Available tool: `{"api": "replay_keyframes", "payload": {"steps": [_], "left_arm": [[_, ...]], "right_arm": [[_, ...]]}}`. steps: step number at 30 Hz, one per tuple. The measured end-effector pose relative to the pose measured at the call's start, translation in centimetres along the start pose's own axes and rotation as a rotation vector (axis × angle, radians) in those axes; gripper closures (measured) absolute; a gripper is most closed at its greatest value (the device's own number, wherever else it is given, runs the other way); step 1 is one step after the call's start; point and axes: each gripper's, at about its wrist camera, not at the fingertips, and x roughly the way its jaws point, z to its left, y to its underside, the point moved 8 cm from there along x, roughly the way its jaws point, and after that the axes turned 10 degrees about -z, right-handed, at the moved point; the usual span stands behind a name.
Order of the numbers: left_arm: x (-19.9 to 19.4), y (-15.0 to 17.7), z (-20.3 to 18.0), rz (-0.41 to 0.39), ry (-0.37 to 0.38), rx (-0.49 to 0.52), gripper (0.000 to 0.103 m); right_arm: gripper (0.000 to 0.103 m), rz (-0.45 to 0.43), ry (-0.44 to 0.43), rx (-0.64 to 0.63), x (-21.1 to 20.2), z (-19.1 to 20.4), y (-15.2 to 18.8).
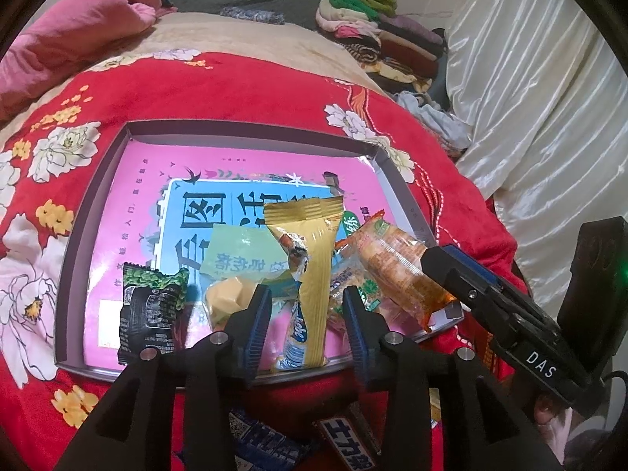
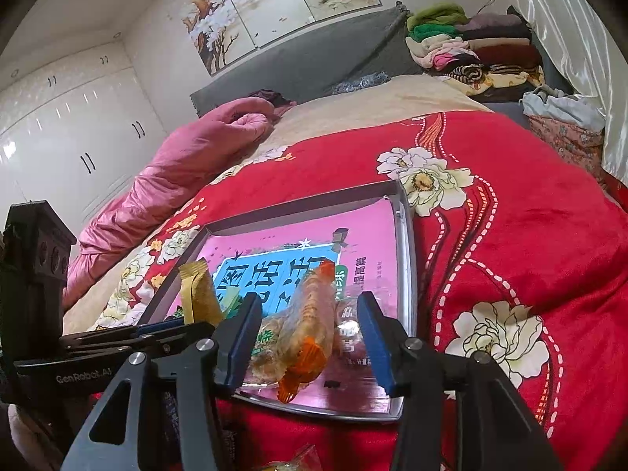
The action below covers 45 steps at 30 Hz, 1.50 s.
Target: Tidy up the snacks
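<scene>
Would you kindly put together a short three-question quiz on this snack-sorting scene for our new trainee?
1. True or false: the left gripper is shut on the yellow snack packet.
2. Which snack lies between the open fingers of the right gripper? A) the dark green packet B) the orange cracker packet C) a banana
3. Fill in: the tray rests on a red ____ with white flowers.

Key
1. False: its jaws are open, either side of the packet.
2. B
3. blanket
</scene>
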Motion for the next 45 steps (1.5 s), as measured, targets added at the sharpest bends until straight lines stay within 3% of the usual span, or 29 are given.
{"api": "replay_keyframes", "payload": {"steps": [28, 45], "left_arm": [[-2.4, -0.7, 0.1, -0.044, -0.02, 0.018, 0.028], [-4.7, -1.1, 2.4, -0.073, -0.042, -0.008, 0.026]], "right_arm": [[0.041, -0.062, -0.02, -0.03, -1.2, 0.8, -1.2], [0.033, -0.086, -0.032, -0.047, -1.8, 1.4, -1.7]]}}
